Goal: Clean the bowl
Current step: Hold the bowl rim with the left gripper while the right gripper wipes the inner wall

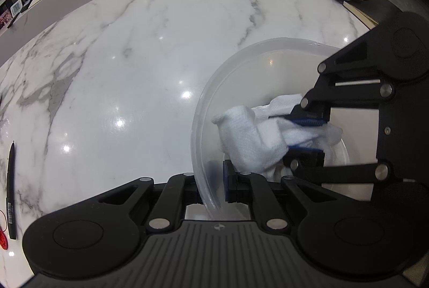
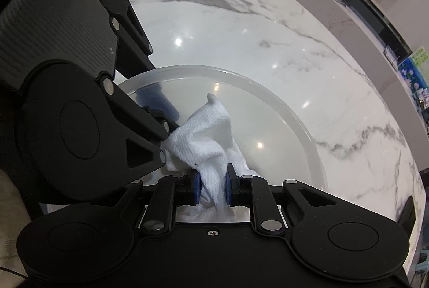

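A see-through plastic bowl (image 2: 295, 111) sits on the white marble table (image 1: 147, 60). The left gripper (image 1: 213, 187) is clamped tight on the near left rim of the bowl, one pad inside and one outside. The right gripper (image 2: 213, 187) is squeezed shut on a white cloth (image 2: 203, 132), which is bunched up inside the bowl. A black pen (image 1: 11, 188) lies far off to the left.

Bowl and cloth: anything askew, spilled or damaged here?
Nothing stands out. The left gripper clamps the translucent bowl by its rim; the right gripper holds a bunched white cloth inside it. No spill shows.
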`<state>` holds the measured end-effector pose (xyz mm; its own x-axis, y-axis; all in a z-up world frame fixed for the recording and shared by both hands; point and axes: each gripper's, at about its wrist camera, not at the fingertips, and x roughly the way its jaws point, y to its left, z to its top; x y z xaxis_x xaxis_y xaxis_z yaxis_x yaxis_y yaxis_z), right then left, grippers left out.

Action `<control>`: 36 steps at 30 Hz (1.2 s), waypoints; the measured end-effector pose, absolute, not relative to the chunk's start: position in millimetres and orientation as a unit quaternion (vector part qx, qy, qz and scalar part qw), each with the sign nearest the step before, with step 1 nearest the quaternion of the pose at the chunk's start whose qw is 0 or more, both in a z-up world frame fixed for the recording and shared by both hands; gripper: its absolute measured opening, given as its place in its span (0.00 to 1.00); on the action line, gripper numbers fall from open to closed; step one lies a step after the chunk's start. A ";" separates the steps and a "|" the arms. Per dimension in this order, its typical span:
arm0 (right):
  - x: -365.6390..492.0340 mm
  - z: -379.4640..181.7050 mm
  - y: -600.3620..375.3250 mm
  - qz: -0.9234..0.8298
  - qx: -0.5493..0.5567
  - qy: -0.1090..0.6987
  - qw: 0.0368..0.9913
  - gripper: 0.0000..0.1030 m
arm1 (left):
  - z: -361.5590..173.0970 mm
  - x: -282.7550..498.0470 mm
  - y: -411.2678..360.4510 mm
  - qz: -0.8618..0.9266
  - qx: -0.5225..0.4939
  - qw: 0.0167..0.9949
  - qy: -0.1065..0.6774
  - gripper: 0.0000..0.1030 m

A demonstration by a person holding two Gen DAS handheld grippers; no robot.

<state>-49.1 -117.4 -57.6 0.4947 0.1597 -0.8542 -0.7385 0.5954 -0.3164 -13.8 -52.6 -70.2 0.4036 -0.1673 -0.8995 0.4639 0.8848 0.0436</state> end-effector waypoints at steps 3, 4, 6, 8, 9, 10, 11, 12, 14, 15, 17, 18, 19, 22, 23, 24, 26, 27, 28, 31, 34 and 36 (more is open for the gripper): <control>-51.3 -55.6 -121.3 0.270 -0.363 0.410 0.792 0.15 | -70.4 -13.7 -52.3 -0.191 0.145 0.825 0.511 0.07; -49.8 -55.9 -121.3 0.268 -0.365 0.411 0.792 0.15 | -70.4 -13.7 -52.2 -0.191 0.144 0.825 0.511 0.07; -47.7 -55.7 -122.2 0.261 -0.369 0.414 0.790 0.15 | -70.4 -13.8 -52.1 -0.192 0.144 0.825 0.512 0.07; -47.2 -55.5 -122.6 0.256 -0.374 0.417 0.788 0.15 | -70.3 -13.8 -52.0 -0.192 0.144 0.825 0.512 0.07; -47.0 -55.6 -122.9 0.253 -0.377 0.418 0.786 0.15 | -70.3 -13.8 -51.9 -0.192 0.144 0.825 0.512 0.07; -46.8 -55.5 -123.3 0.251 -0.379 0.421 0.785 0.15 | -70.3 -13.7 -51.8 -0.192 0.143 0.825 0.512 0.07; -46.7 -55.5 -123.8 0.249 -0.380 0.424 0.783 0.15 | -70.4 -13.7 -51.8 -0.192 0.143 0.825 0.511 0.08; -46.7 -55.0 -124.7 0.248 -0.381 0.428 0.781 0.15 | -70.5 -13.7 -51.8 -0.192 0.143 0.825 0.512 0.07; -46.0 -53.7 -127.1 0.248 -0.377 0.437 0.778 0.15 | -70.5 -13.5 -52.0 -0.193 0.143 0.825 0.512 0.07; -45.4 -53.0 -128.4 0.249 -0.373 0.442 0.777 0.15 | -70.5 -13.4 -52.1 -0.193 0.143 0.825 0.512 0.07; -44.5 -51.7 -130.9 0.251 -0.366 0.450 0.775 0.15 | -70.5 -13.3 -52.2 -0.194 0.142 0.825 0.512 0.08; -44.1 -51.1 -132.1 0.252 -0.362 0.454 0.774 0.15 | -70.5 -13.3 -52.3 -0.194 0.142 0.825 0.512 0.08; -44.4 -50.8 -133.1 0.254 -0.360 0.457 0.773 0.15 | -70.5 -13.2 -52.4 -0.194 0.142 0.825 0.512 0.08; -45.5 -49.7 -135.4 0.260 -0.355 0.465 0.768 0.15 | -70.6 -12.9 -52.4 -0.194 0.141 0.825 0.512 0.08; -45.9 -49.4 -135.9 0.262 -0.354 0.467 0.767 0.15 | -70.5 -13.0 -52.6 -0.194 0.141 0.825 0.512 0.08; -46.8 -48.9 -136.4 0.265 -0.354 0.469 0.765 0.15 | -70.4 -13.0 -52.7 -0.194 0.141 0.825 0.512 0.08; -48.0 -48.1 -137.4 0.271 -0.351 0.474 0.761 0.15 | -70.4 -13.2 -52.9 -0.194 0.141 0.825 0.512 0.08; -48.3 -47.7 -138.0 0.273 -0.349 0.476 0.760 0.15 | -70.4 -13.3 -52.9 -0.194 0.141 0.825 0.512 0.08; -48.4 -47.1 -138.5 0.276 -0.345 0.479 0.759 0.15 | -70.4 -13.5 -53.0 -0.194 0.141 0.825 0.512 0.08; -48.6 -45.4 -139.8 0.285 -0.332 0.487 0.756 0.15 | -70.3 -13.9 -53.2 -0.194 0.142 0.825 0.512 0.08; -48.9 -44.3 -140.2 0.294 -0.321 0.493 0.753 0.15 | -70.2 -13.6 -52.9 -0.194 0.142 0.825 0.512 0.08; -50.0 -43.8 -139.2 0.302 -0.315 0.495 0.751 0.16 | -70.0 -12.8 -52.3 -0.195 0.142 0.824 0.512 0.08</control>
